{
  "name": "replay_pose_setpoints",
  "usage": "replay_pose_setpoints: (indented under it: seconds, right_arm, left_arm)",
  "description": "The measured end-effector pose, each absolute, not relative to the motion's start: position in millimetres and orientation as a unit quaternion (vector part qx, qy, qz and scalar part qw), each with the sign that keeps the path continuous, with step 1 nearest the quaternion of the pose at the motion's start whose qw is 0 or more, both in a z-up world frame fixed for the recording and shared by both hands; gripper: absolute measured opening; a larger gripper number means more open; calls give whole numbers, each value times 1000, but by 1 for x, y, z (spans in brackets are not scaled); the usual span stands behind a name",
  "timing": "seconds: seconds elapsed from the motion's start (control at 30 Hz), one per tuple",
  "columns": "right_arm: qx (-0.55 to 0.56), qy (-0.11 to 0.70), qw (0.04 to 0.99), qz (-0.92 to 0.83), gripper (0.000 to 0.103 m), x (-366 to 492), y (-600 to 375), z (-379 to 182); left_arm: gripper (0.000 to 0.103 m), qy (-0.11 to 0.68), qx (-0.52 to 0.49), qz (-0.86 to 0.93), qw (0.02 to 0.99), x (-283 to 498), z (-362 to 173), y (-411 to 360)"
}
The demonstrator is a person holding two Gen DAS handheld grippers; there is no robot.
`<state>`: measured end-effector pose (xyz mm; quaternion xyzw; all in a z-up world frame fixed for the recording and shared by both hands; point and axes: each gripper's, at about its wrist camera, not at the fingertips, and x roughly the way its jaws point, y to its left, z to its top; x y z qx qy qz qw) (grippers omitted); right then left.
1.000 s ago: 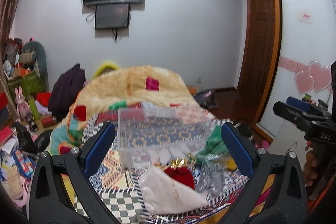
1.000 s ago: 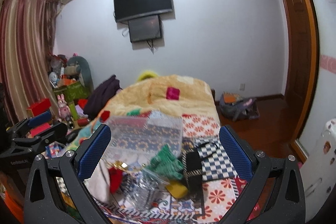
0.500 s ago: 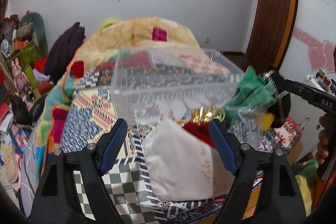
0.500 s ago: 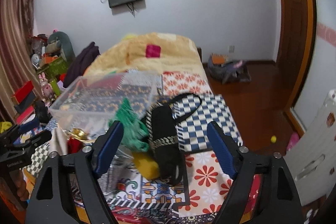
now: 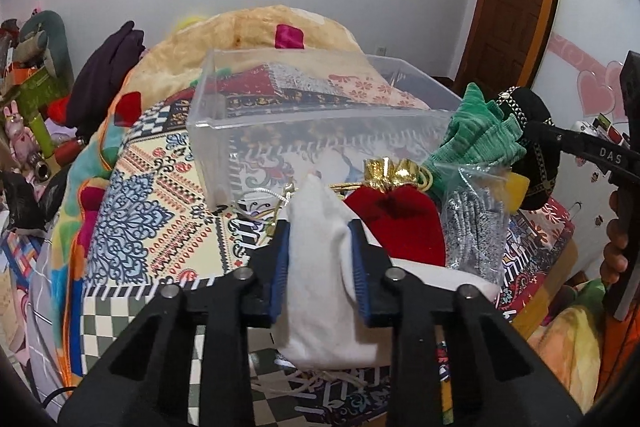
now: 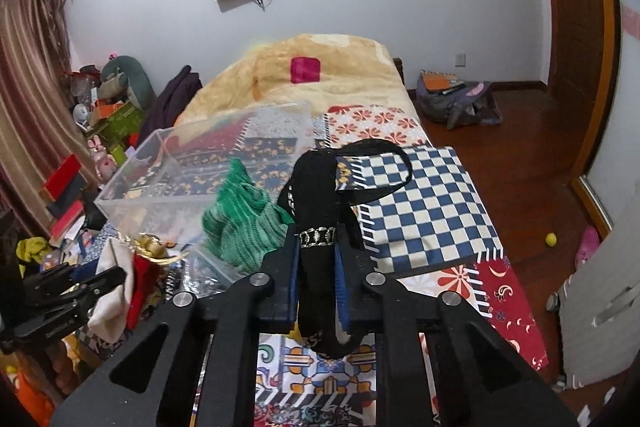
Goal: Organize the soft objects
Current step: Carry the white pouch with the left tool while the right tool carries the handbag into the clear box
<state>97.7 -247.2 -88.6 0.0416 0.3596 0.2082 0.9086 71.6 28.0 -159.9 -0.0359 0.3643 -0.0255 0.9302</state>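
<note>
My left gripper [image 5: 319,227] is shut on a white cloth pouch [image 5: 320,279] lying on the patterned bedspread. My right gripper [image 6: 317,235] is shut on a black fabric pouch with a gold trim band [image 6: 320,211]; the pouch also shows in the left wrist view [image 5: 532,163]. A clear plastic box [image 5: 320,123] stands just beyond, also in the right wrist view [image 6: 192,171]. Next to the white pouch lie a red velvet pouch with gold top [image 5: 396,211], a green knitted piece [image 5: 476,139], a silver glitter bag [image 5: 472,219] and a yellow piece [image 5: 518,191].
The patterned bedspread [image 6: 432,211] covers the bed, with a beige blanket [image 6: 312,83] heaped at the far end. Clutter, toys and boxes [image 6: 116,115] stand at the left. A bag [image 6: 456,99] lies on the wooden floor at the right.
Both grippers have moved down and forward to the pile and closed: the left on the white pouch, the right on the black pouch.
</note>
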Motion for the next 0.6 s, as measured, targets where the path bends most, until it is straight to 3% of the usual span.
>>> replay_pose_setpoints:
  seconds: [0.6]
  right_arm:
    - [-7,329,890,314,11,80,-189,-77]
  left_arm:
    - [21,281,-40,-9,959,50,-96,40]
